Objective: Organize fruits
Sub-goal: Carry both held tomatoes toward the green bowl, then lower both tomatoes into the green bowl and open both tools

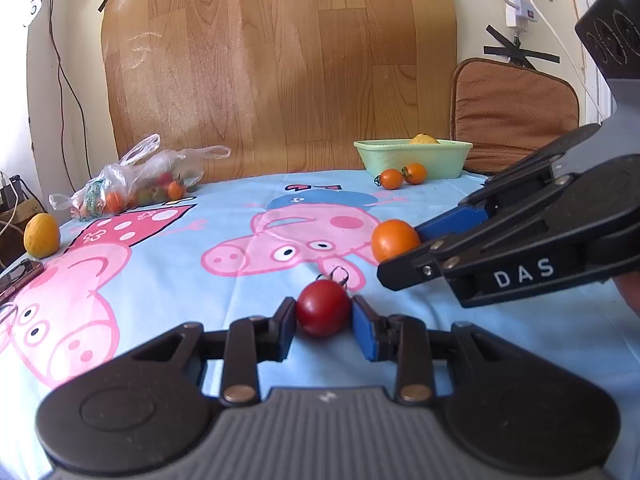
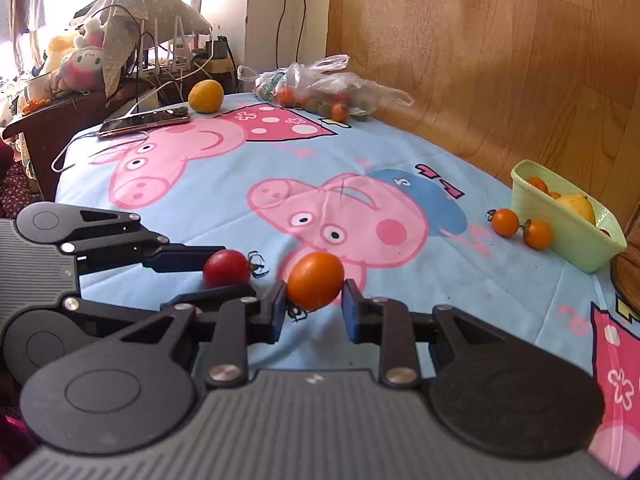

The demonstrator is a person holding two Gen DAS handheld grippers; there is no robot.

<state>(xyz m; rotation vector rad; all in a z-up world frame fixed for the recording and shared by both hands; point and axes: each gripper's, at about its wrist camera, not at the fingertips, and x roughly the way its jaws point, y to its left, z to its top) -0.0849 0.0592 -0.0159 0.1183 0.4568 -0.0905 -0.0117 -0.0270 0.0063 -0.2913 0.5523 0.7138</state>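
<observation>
My left gripper [image 1: 324, 320] is shut on a red cherry tomato [image 1: 323, 307], low over the cartoon tablecloth; it also shows in the right wrist view [image 2: 226, 268]. My right gripper [image 2: 315, 300] is shut on an orange tomato [image 2: 316, 280], which also shows in the left wrist view [image 1: 394, 239]. The two grippers are close together near the cloth's middle. A pale green basket [image 1: 412, 158] at the far right holds a yellow fruit and orange tomatoes; it also shows in the right wrist view [image 2: 560, 224]. Two orange tomatoes [image 2: 520, 227] lie on the cloth beside it.
A plastic bag of mixed tomatoes [image 1: 136, 184] lies at the far left by the wooden backboard. A yellow-orange fruit [image 1: 41, 235] and a phone [image 2: 144, 121] sit at the table's left edge. A brown cushion [image 1: 516, 112] stands behind the basket.
</observation>
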